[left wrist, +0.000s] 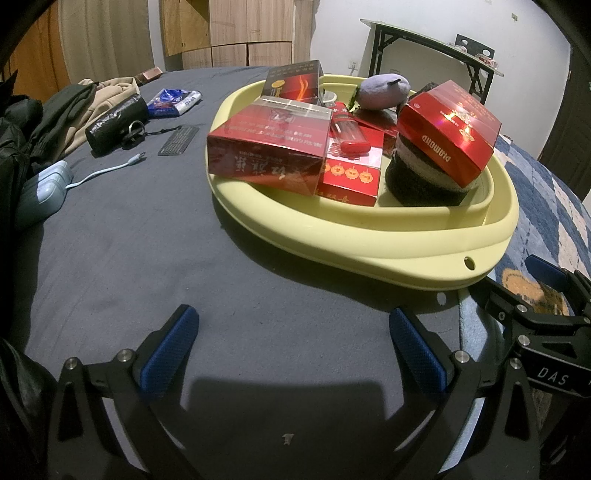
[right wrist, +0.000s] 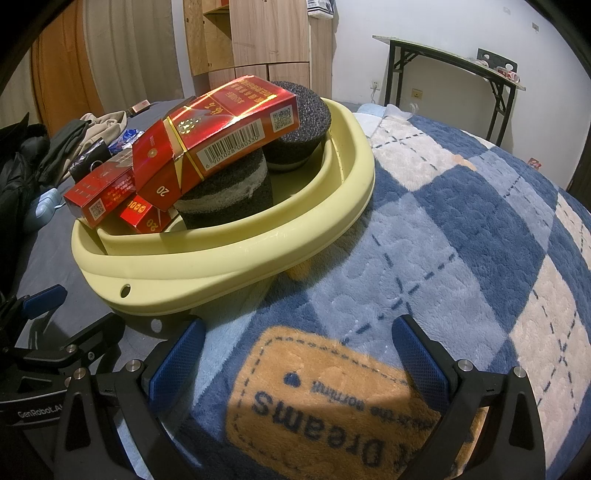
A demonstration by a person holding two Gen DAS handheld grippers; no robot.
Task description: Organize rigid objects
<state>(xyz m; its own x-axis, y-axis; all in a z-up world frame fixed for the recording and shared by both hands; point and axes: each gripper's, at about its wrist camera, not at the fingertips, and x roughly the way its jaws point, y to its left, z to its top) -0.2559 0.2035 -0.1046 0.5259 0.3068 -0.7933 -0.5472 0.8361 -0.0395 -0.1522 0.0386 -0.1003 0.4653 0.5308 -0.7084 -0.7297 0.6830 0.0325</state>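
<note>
In the left wrist view, the left gripper point(left wrist: 293, 347) is seen with its jaws spread wide and nothing held between them, low over a grey sheet point(left wrist: 129, 240). A yellow basin point(left wrist: 369, 243) lies beyond the jaws and a little to the right, well apart from the blue pads point(left wrist: 170, 354). Inside the basin red boxes are piled: a large one point(left wrist: 266, 155) at its left, a "DIAMOND" box point(left wrist: 448, 127) resting tilted on a dark sponge point(left wrist: 424, 181), and a red lighter point(left wrist: 349, 129) between them, with a purple plush point(left wrist: 384, 90) behind. Left of the basin, a black pouch point(left wrist: 116, 122), a white cable point(left wrist: 107, 171) and clothes point(left wrist: 74, 110) lie on the sheet. Behind the basin a wooden wardrobe point(left wrist: 240, 33) and a folding table point(left wrist: 432, 44) are seen. In the right wrist view, the right gripper point(right wrist: 297, 349) is likewise wide open and empty, above a blue checked blanket point(right wrist: 461, 206) with a tan "Dreams" patch point(right wrist: 332, 398). The basin point(right wrist: 229, 266) lies ahead and to the left of the jaws, partly on the blanket; the tilted box point(right wrist: 221, 136) is seen atop the sponge point(right wrist: 225, 195).
</note>
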